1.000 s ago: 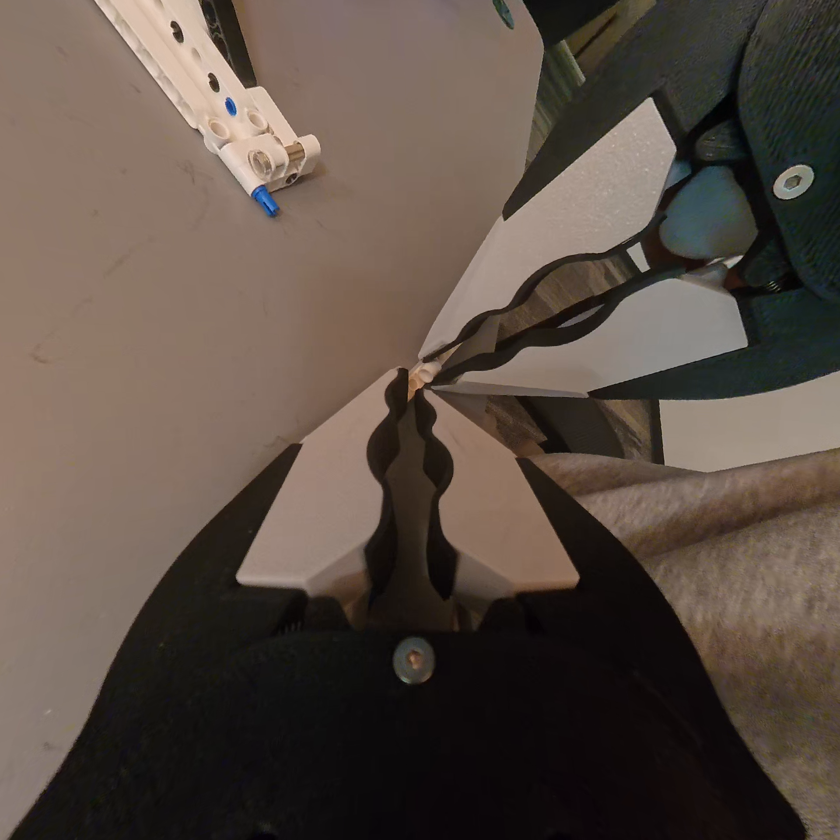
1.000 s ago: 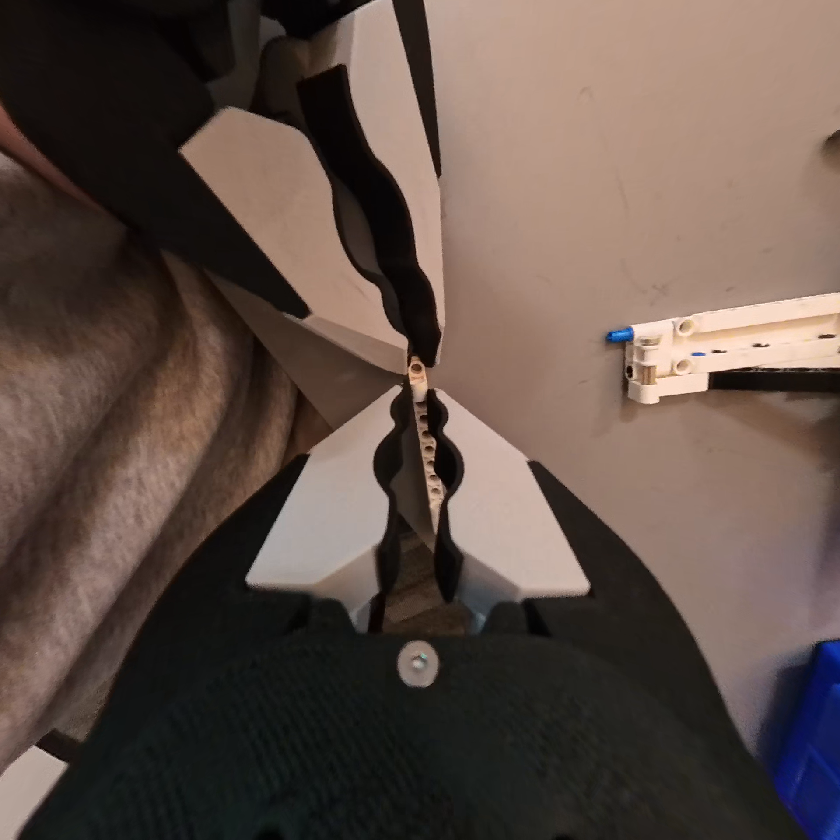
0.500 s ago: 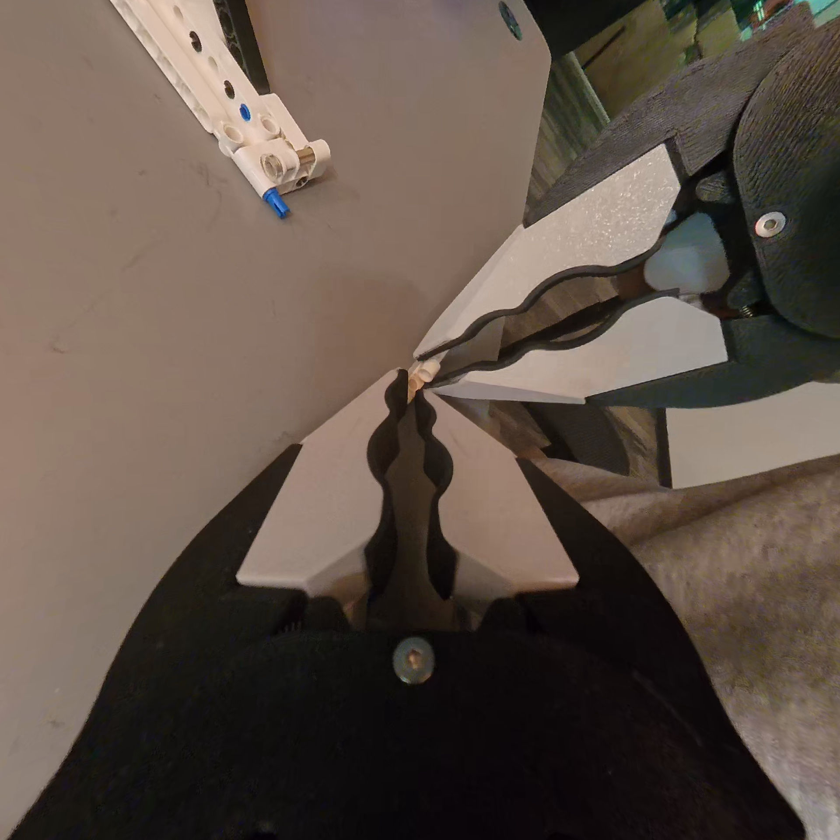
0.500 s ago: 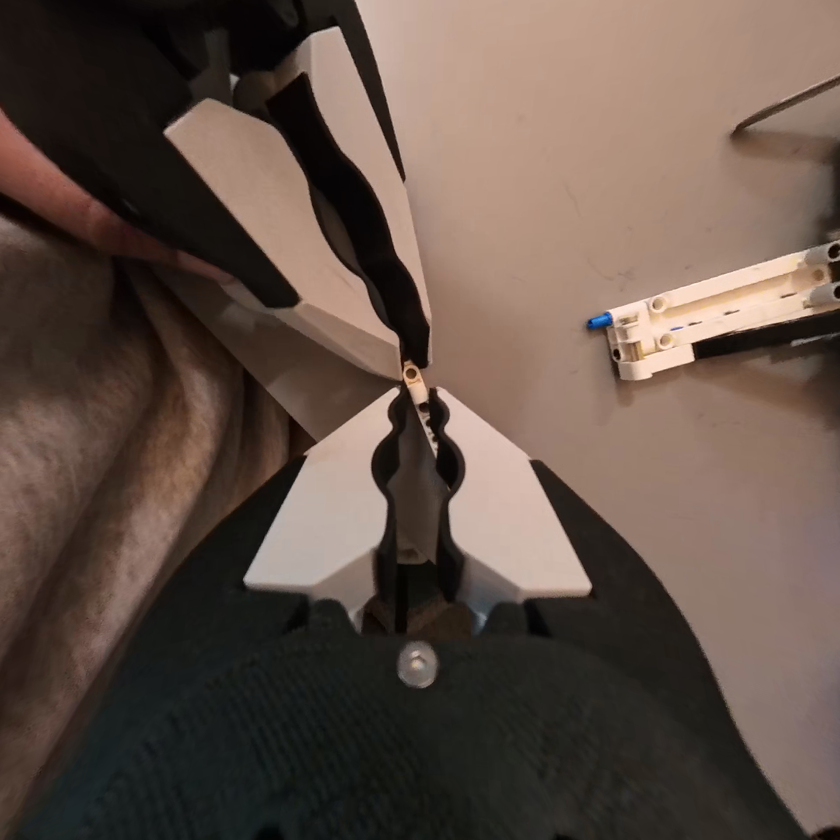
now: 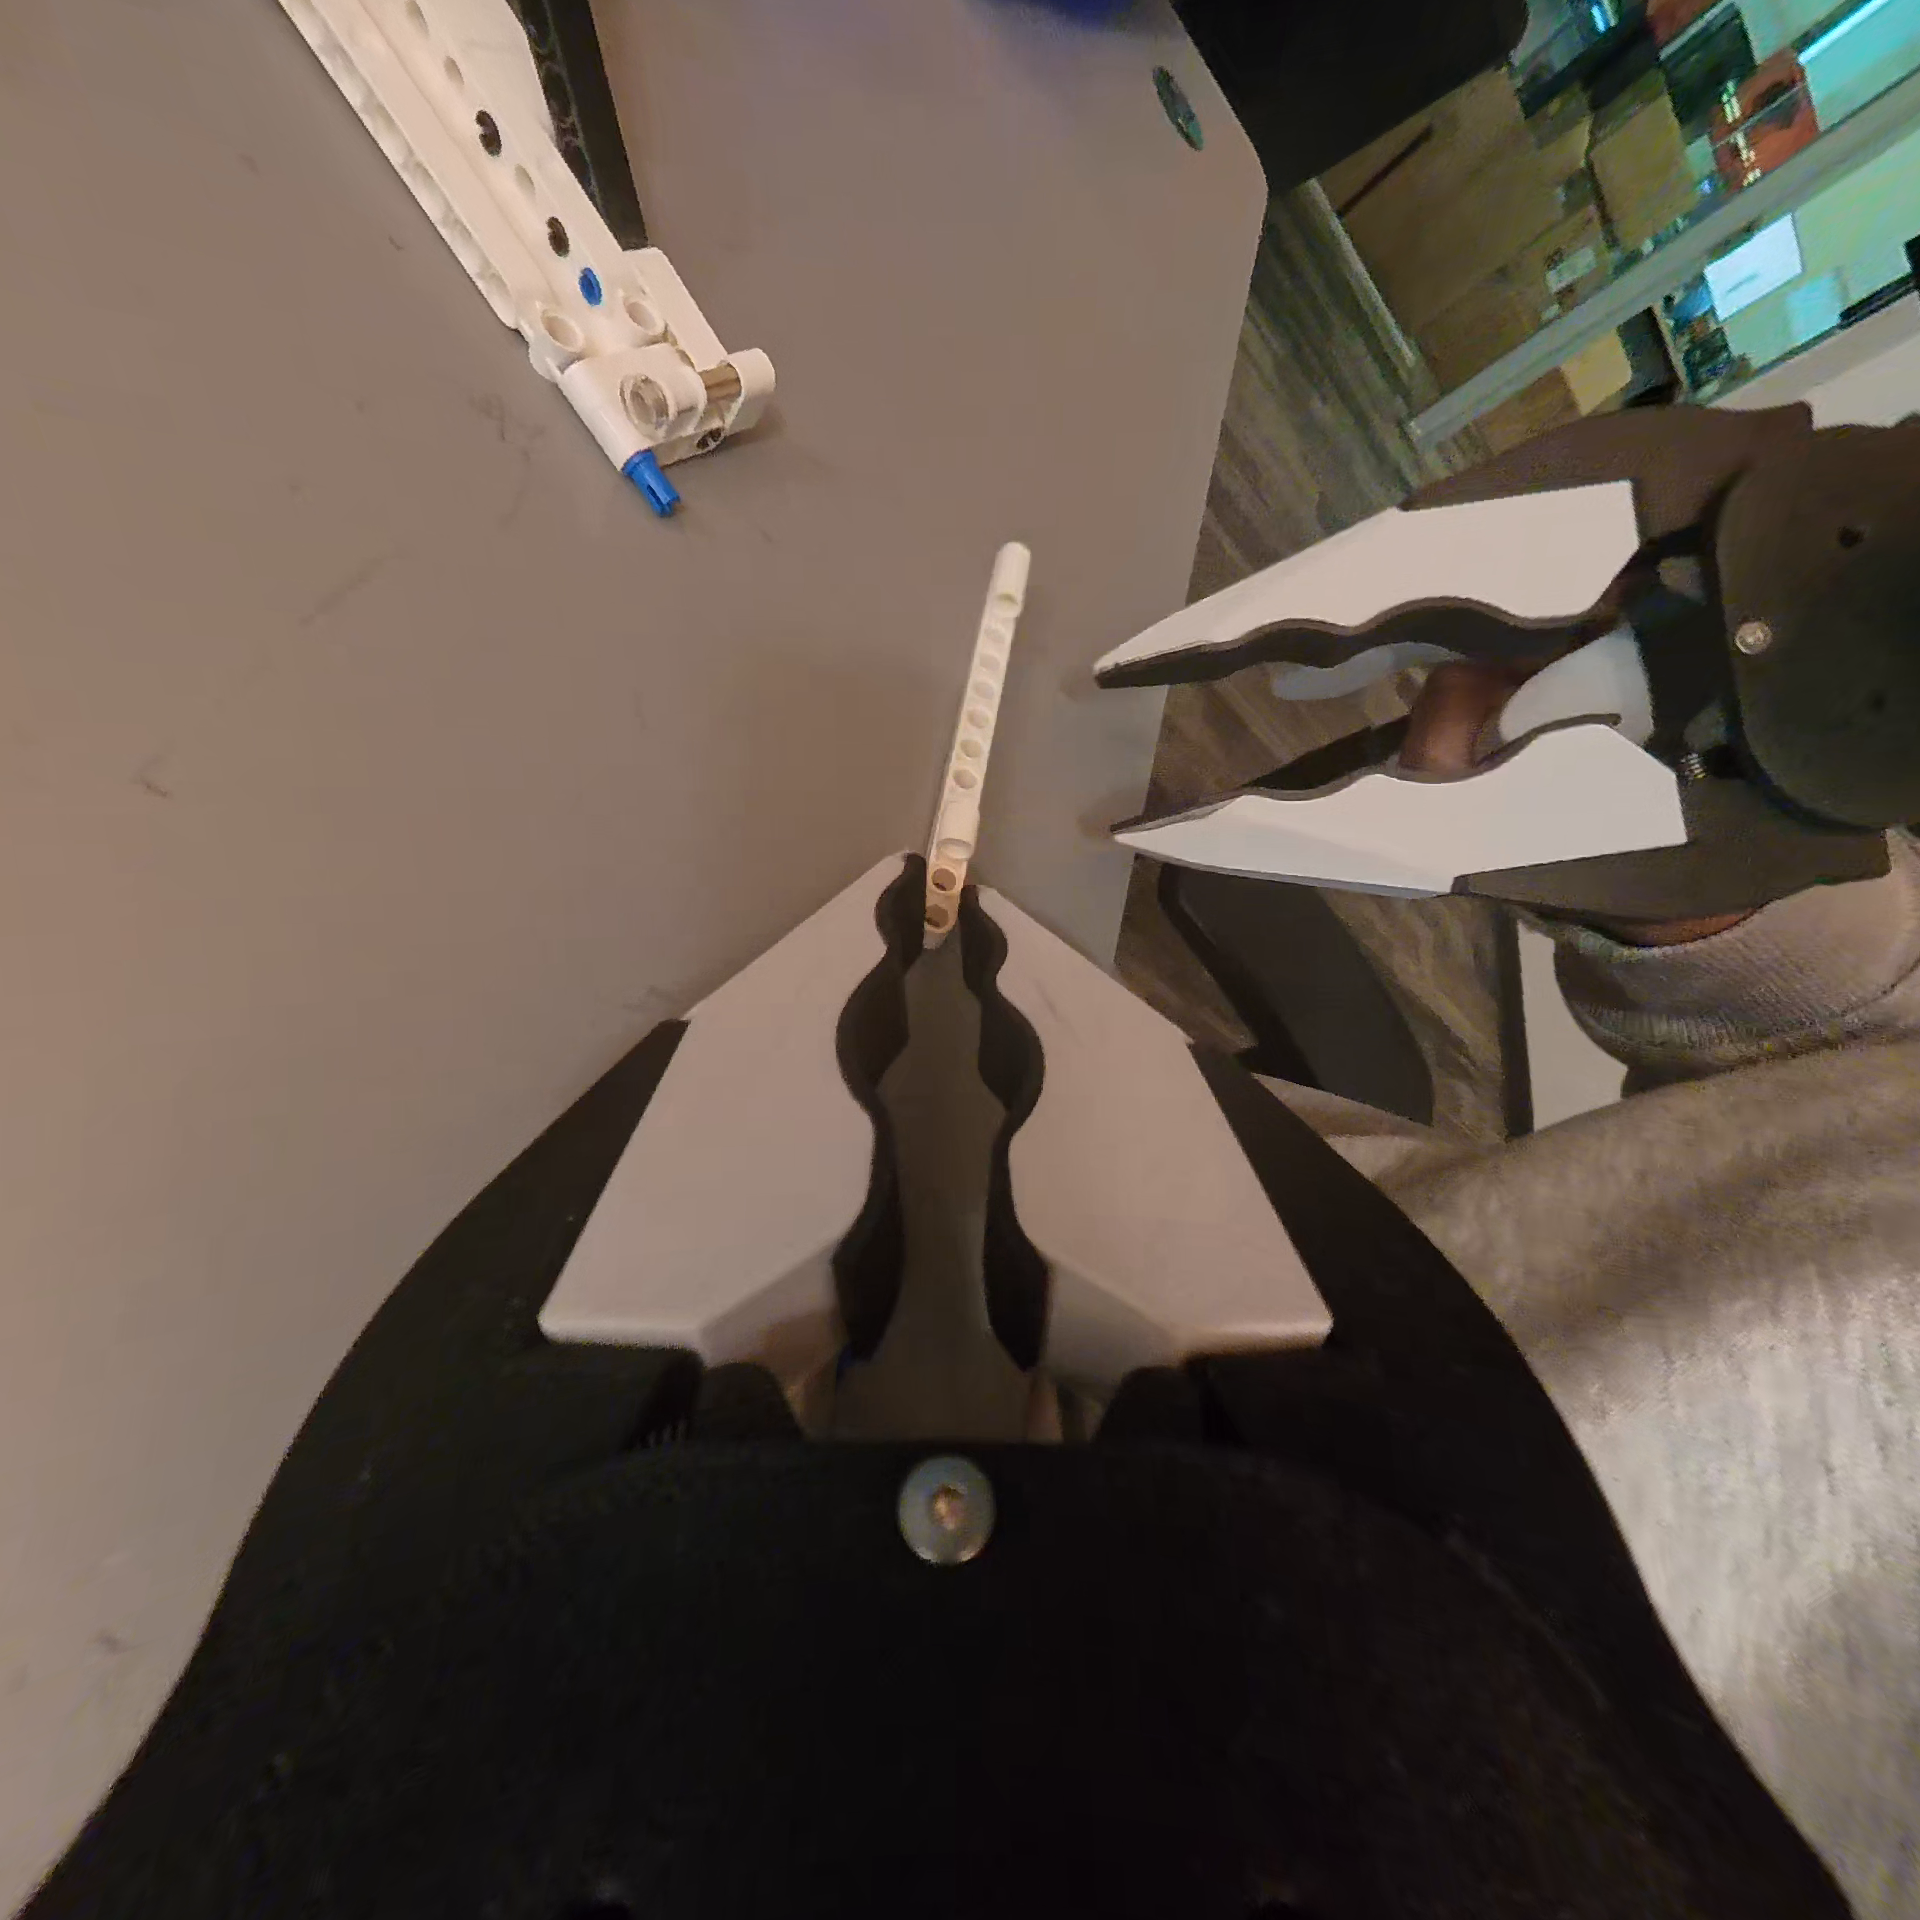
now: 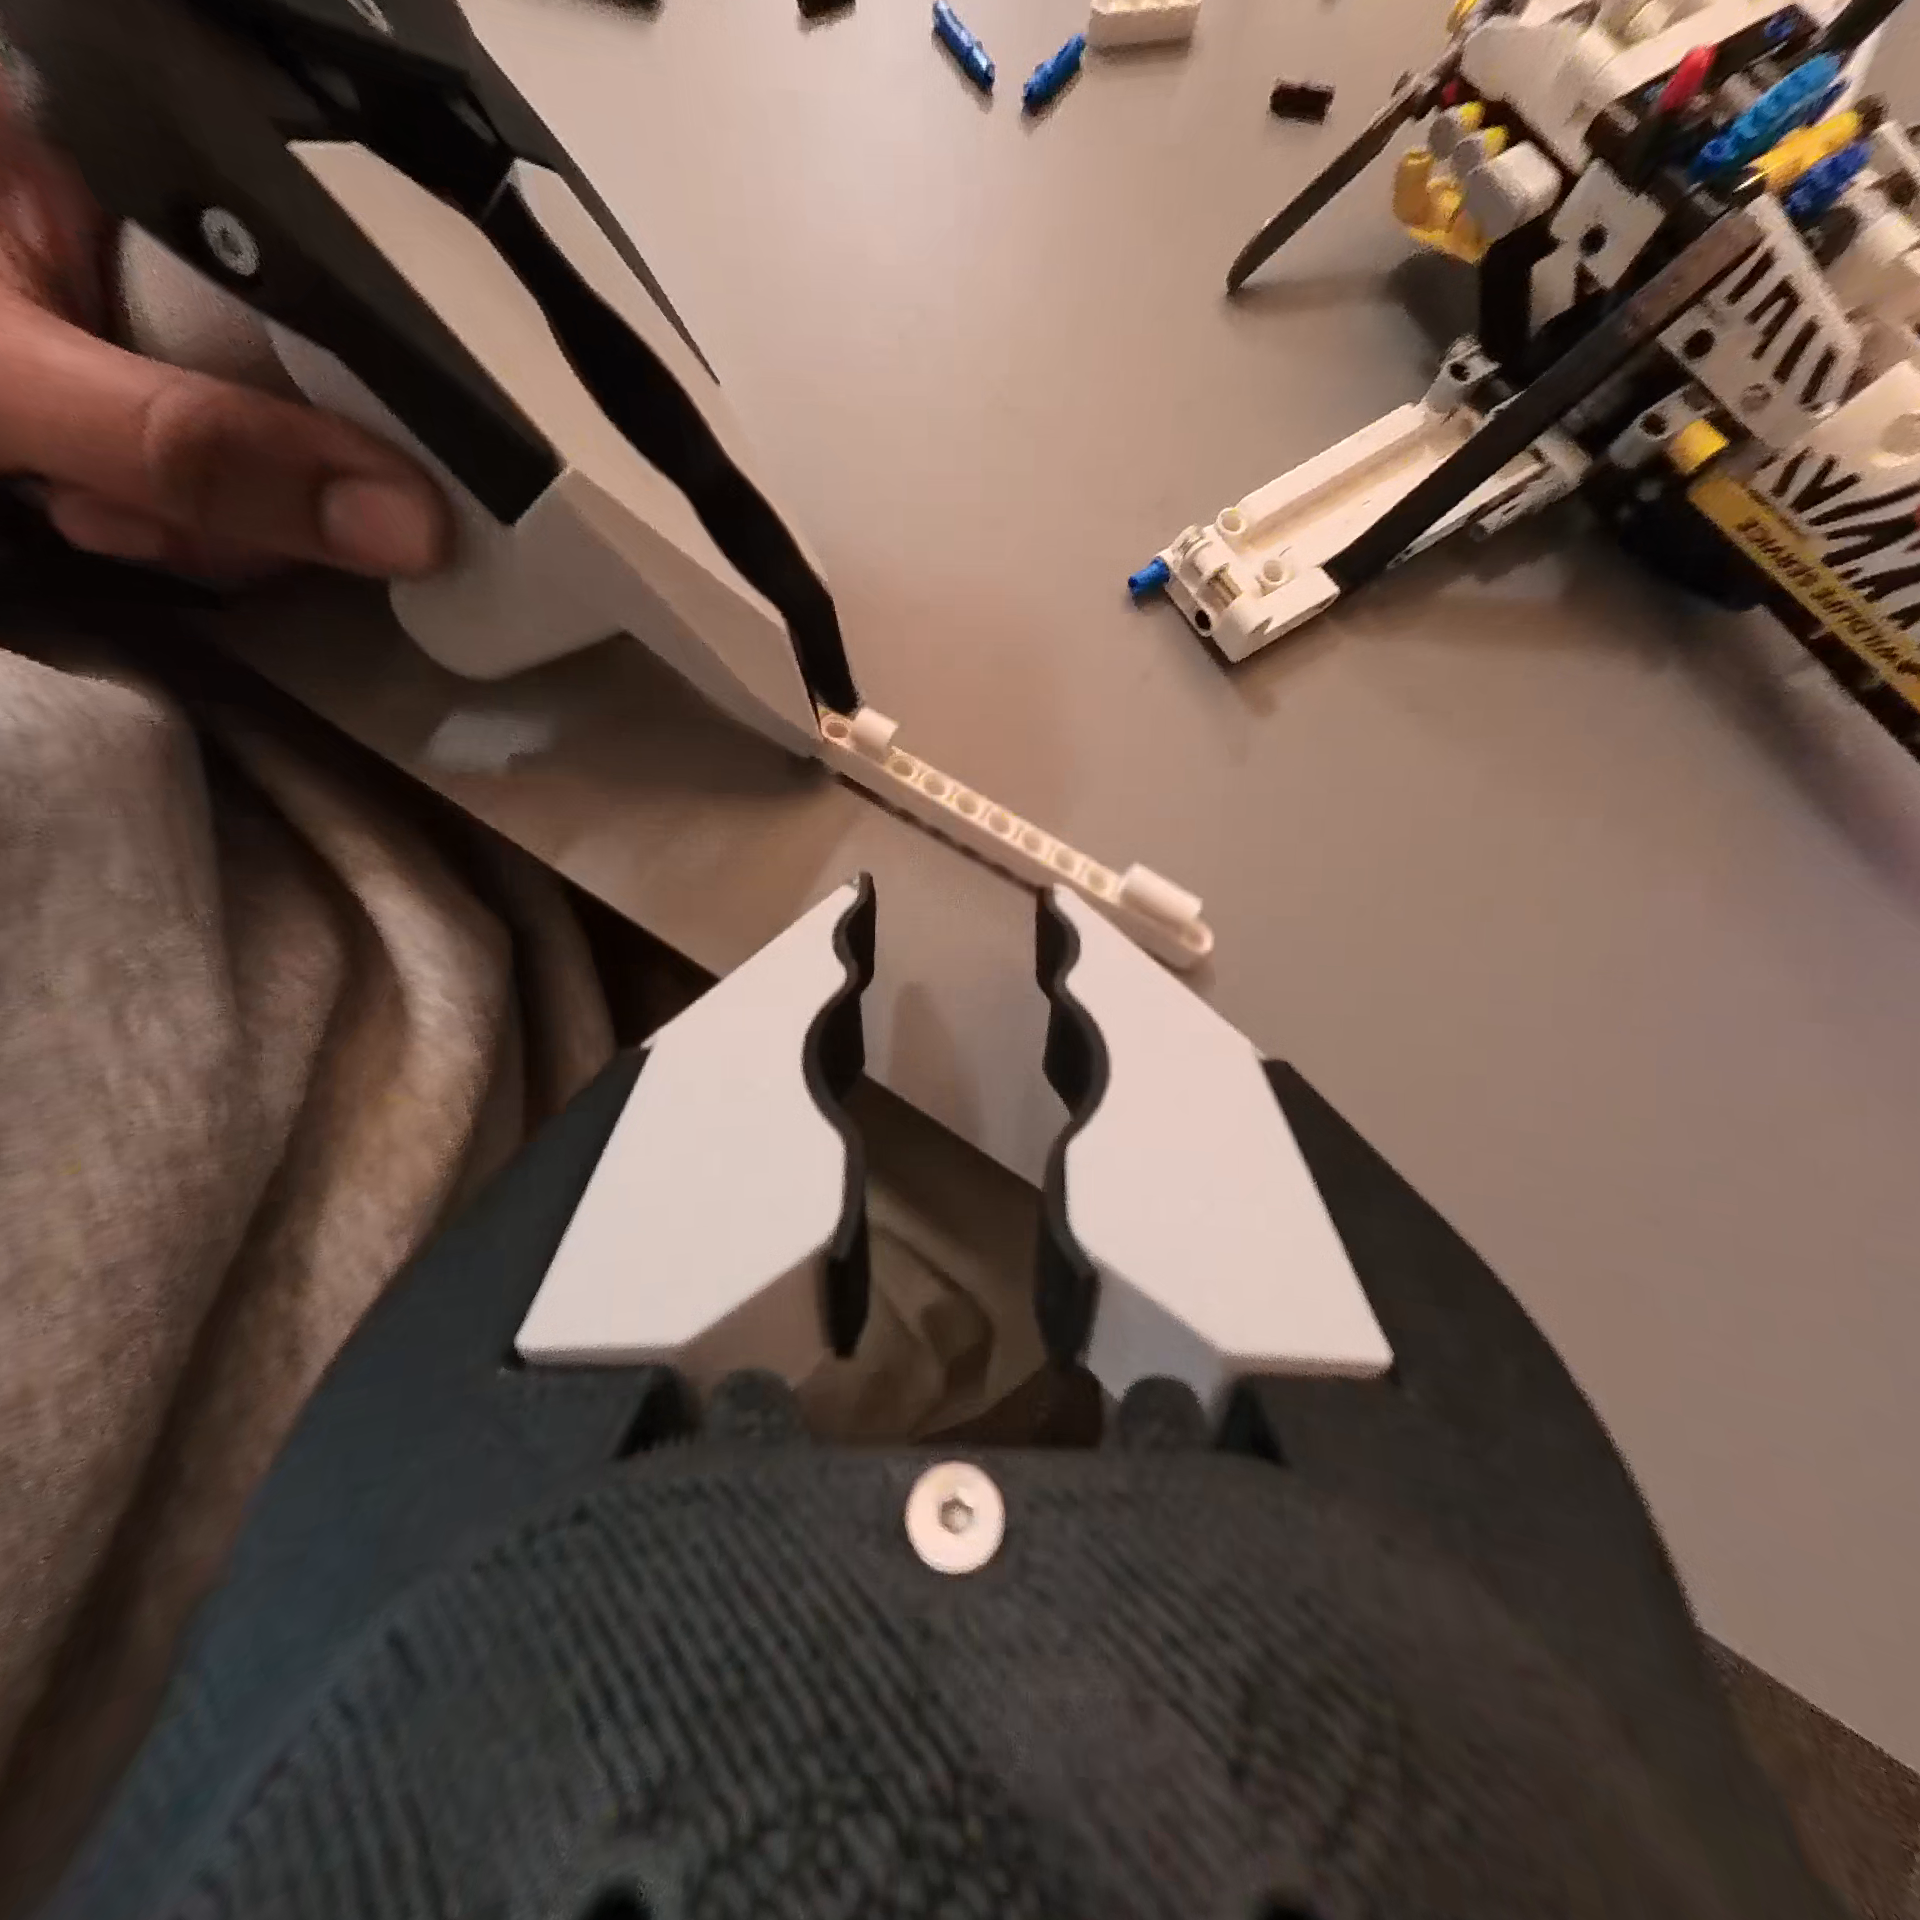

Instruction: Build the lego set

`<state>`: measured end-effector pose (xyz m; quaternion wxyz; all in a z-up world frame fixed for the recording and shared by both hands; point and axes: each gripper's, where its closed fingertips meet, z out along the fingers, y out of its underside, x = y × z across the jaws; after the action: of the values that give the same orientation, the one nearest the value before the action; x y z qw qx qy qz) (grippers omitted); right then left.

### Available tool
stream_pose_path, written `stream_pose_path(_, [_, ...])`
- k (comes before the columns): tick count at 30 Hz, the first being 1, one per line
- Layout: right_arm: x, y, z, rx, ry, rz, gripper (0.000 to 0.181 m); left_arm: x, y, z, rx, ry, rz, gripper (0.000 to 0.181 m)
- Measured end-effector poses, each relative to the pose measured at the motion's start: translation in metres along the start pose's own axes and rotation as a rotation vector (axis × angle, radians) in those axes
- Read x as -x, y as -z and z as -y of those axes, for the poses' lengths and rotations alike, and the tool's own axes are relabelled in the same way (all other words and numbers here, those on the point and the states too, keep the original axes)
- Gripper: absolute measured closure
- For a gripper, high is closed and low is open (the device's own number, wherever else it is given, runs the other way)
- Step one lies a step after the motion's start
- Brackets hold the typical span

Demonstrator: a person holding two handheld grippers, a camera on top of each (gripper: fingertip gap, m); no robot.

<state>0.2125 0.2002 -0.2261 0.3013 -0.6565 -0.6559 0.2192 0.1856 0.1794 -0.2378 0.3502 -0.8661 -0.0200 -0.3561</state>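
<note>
Grey tabletop (image 5: 312, 935) fills most of both wrist views, w/ a floor and stacked boxes beyond its far edge in the left wrist view. Left gripper (image 5: 943, 883) is clamped on one end of a long white lego beam (image 5: 977, 707), a thin strip w/ a row of round holes. From the left wrist view the beam sticks straight out past the fingertips, angled slightly right, its far end free above the tabletop. In the right wrist view the same beam (image 6: 997, 826) runs diagonally from the left gripper (image 6: 831, 717) at upper left down toward the right, w/ a small white connector at each end.

Right gripper (image 6: 951, 899) has its jaws spread apart and holds nothing; the beam crosses just beyond its fingertips, and the right fingertip overlaps the beam's far end in the picture, contact unclear. In the left wrist view the right gripper (image 5: 1107, 753) sits just beside the beam, to its right, clearly not touching.

Partly built lego model (image 6: 1610, 312), white w/ black, yellow & blue parts, lies on the tabletop at upper right. Its white arm w/ a blue pin at the tip (image 5: 582, 260) reaches toward the grippers, well apart from the beam. Loose blue pins (image 6: 1049, 68) lie near the far edge. A person's hand (image 6: 208, 457) grips the left tool, and grey clothing (image 6: 208, 1039) shows at lower left
</note>
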Motion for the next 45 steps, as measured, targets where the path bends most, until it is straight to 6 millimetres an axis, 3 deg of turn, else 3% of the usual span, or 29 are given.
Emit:
stream_pose_path(5, [-0.001, -0.006, -0.002, -0.086, 0.022, -0.057, 0.153, -0.001, -0.001, 0.000, -0.007, -0.039, 0.043, 0.170])
stream_pose_path(10, [0.006, -0.010, 0.001, -0.193, -0.094, -0.018, 0.153, 0.000, -0.003, 0.000, -0.001, -0.071, 0.100, 0.165])
stream_pose_path(14, [-0.006, -0.002, -0.003, -0.248, -0.152, -0.039, 0.155, -0.002, 0.009, 0.009, -0.041, -0.089, 0.102, 0.163])
stream_pose_path(18, [-0.025, 0.011, 0.011, -0.313, -0.179, -0.096, 0.147, 0.026, 0.058, 0.045, -0.157, -0.145, 0.260, 0.160])
stream_pose_path(21, [-0.045, 0.024, 0.041, -0.442, -0.138, -0.260, 0.115, 0.057, 0.111, 0.072, -0.245, -0.184, 0.443, 0.156])
stream_pose_path(23, [-0.048, 0.028, 0.065, -0.529, -0.100, -0.320, 0.109, 0.082, 0.149, 0.082, -0.271, -0.200, 0.608, 0.151])
stream_pose_path(27, [-0.035, 0.006, 0.107, -0.594, -0.108, -0.264, 0.115, 0.116, 0.207, 0.088, -0.304, -0.239, 0.854, 0.149])
stream_pose_path(30, [-0.001, -0.008, 0.138, -0.632, -0.125, -0.056, 0.118, 0.134, 0.234, 0.085, -0.319, -0.215, 0.945, 0.150])
stream_pose_path(36, [0.036, -0.036, 0.162, -0.589, 0.028, -0.023, 0.111, 0.160, 0.278, 0.091, -0.417, -0.253, 1.074, 0.181])
stream_pose_path(39, [0.050, -0.055, 0.162, -0.516, 0.027, 0.004, 0.103, 0.174, 0.279, 0.091, -0.388, -0.312, 1.107, 0.181])
stream_pose_path(41, [0.055, -0.063, 0.163, -0.484, 0.000, 0.022, 0.100, 0.179, 0.280, 0.094, -0.460, -0.261, 1.068, 0.181])
stream_pose_path(44, [0.064, -0.064, 0.166, -0.493, 0.014, 0.068, 0.121, 0.181, 0.280, 0.096, -0.597, -0.190, 0.939, 0.181])
stream_pose_path(45, [0.064, -0.063, 0.169, -0.505, 0.012, 0.057, 0.135, 0.185, 0.278, 0.092, -0.596, -0.180, 0.919, 0.181])
